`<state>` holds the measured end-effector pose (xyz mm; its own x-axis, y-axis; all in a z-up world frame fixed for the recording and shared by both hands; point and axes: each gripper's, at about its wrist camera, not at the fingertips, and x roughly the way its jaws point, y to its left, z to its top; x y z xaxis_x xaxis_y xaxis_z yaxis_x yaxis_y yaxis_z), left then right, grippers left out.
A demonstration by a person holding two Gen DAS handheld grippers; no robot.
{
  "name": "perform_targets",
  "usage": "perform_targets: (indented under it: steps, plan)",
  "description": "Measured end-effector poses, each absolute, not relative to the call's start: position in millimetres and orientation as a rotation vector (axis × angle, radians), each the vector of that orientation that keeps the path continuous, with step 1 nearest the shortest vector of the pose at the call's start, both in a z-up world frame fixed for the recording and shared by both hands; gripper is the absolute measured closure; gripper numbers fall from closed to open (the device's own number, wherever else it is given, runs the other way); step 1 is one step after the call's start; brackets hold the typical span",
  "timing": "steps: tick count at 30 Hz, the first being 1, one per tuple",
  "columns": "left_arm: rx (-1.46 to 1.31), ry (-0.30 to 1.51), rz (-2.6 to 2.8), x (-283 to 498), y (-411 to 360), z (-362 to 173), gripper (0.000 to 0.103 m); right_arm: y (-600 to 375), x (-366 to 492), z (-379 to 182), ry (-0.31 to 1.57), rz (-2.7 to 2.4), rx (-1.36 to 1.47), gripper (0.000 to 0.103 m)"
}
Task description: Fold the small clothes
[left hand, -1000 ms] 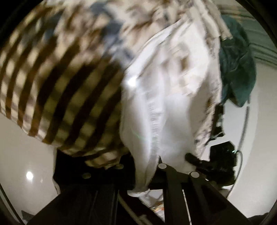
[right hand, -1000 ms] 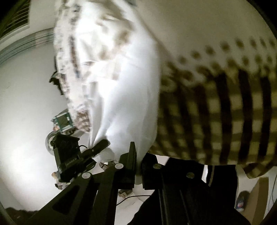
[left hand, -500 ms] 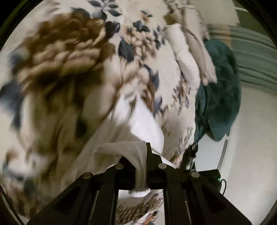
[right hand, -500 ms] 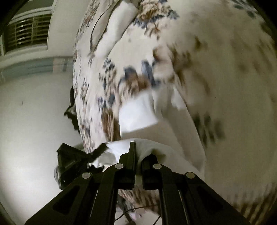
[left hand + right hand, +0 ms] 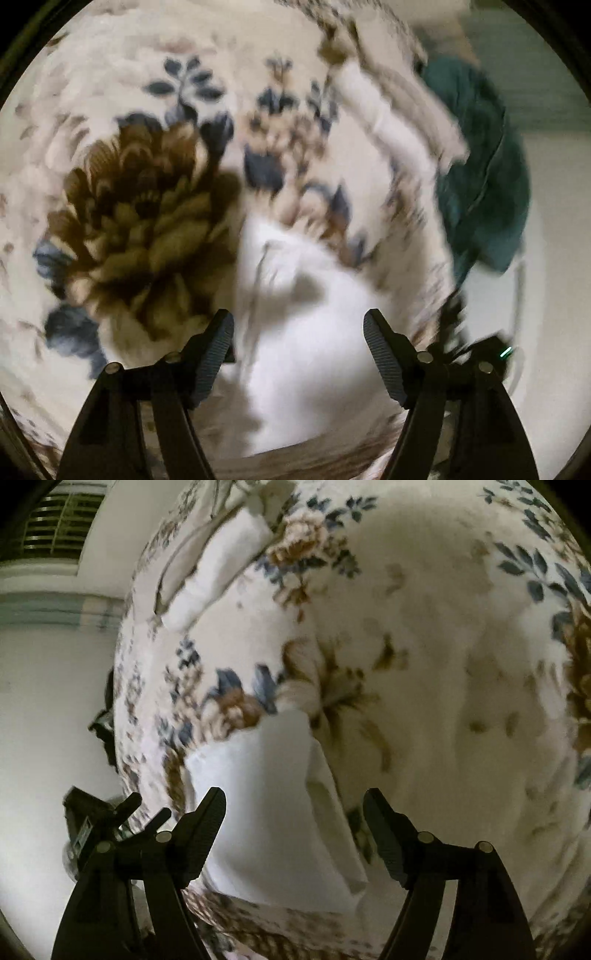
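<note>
A small white garment (image 5: 310, 332) lies on the floral bedspread (image 5: 140, 206), folded over, near the bed's edge. It also shows in the right wrist view (image 5: 266, 812). My left gripper (image 5: 298, 332) is open and empty just above the white cloth, jaws wide apart. My right gripper (image 5: 294, 812) is open and empty over the same cloth, jaws either side of it. The left wrist view is blurred by motion.
A dark teal garment (image 5: 480, 177) lies at the bed's far right edge. A white folded item (image 5: 218, 568) lies farther up the bedspread (image 5: 443, 664). The other gripper's black body (image 5: 92, 823) shows at the left. Beyond the bed edge is pale floor and wall.
Both grippers were shut on the white garment and lowered it onto the bed. Now both have opened and let it go; the cloth rests on the bedspread.
</note>
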<state>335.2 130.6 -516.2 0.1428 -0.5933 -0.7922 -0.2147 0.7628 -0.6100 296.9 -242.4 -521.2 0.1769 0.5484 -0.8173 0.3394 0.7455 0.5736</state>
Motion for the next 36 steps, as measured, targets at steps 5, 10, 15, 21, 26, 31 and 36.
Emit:
perform_targets:
  steps: [5, 10, 15, 21, 26, 31, 36]
  plan:
    - [-0.692, 1.476, -0.295, 332, 126, -553, 0.036, -232, 297, -557, 1.46, 0.207, 0.926, 0.035]
    - [-0.618, 1.404, -0.283, 359, 121, -545, 0.088, -220, 318, -567, 1.396, 0.166, 0.908, 0.099]
    - [-0.643, 1.429, -0.285, 342, 146, -522, 0.057, -217, 321, -555, 1.415, 0.047, 0.796, 0.097]
    - [-0.484, 1.512, -0.28, 285, 112, -529, 0.037, -223, 286, -547, 1.472, 0.107, 0.85, 0.054]
    - [-0.458, 1.584, -0.108, 263, 157, -550, 0.062, -217, 266, -564, 1.535, 0.064, 0.723, 0.079]
    - [-0.594, 1.606, -0.033, 244, 190, -542, 0.062, -228, 259, -565, 1.53, 0.045, 0.76, 0.078]
    - [-1.062, 1.563, -0.114, 213, 166, -548, 0.034, -232, 240, -548, 1.527, 0.044, 0.833, 0.058]
